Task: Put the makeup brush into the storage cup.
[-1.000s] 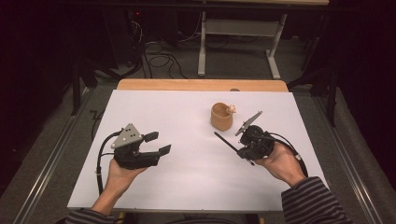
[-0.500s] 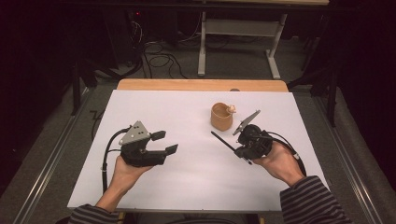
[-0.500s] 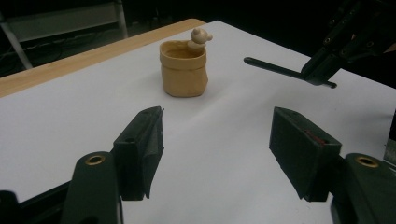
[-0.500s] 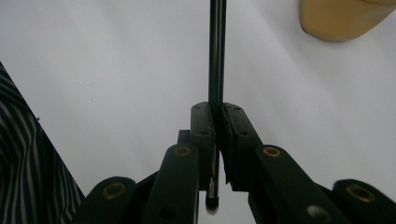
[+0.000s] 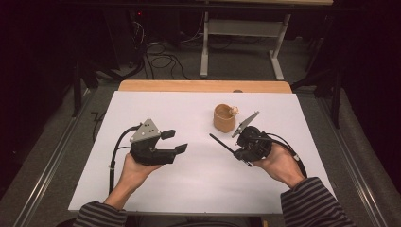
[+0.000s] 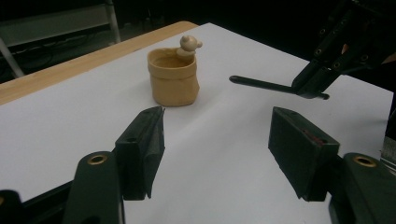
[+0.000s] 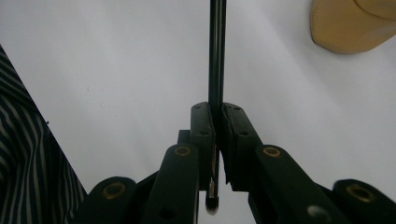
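Clamped between the jaws of our right gripper [image 5: 240, 152] we see a thin black rod [image 7: 217, 51], and the right gripper view shows the two pads pressed flat against its sides, with the rod's rounded end poking out just behind them. From above, the rod [image 5: 220, 142] points away from the gripper toward the middle of the table, its tip hanging over the white sheet [image 5: 198, 189] (whether it touches the paper we cannot tell). Just beyond it, near the far edge, stands a small tan cup [image 5: 224, 118], upright, with a pale little figure [image 5: 233, 110] perched at its rim; in the left gripper view the cup [image 6: 173, 78] sits ahead and slightly left, and the figure [image 6: 188, 45] leans at the far side of the rim. Our left gripper [image 5: 174, 141] hovers well apart from the cup, held in the left hand [image 5: 134, 171], its jaws standing wide with only white paper between them. The grey three-cornered plate [image 5: 145, 130] rides on top of it, and a black cable [image 5: 113, 161] loops back toward our striped sleeve [image 5: 99, 215]. Past the sheet runs the bare wooden edge of the table [image 5: 203, 85], with a dim floor and tangled cords [image 5: 163, 59] behind.
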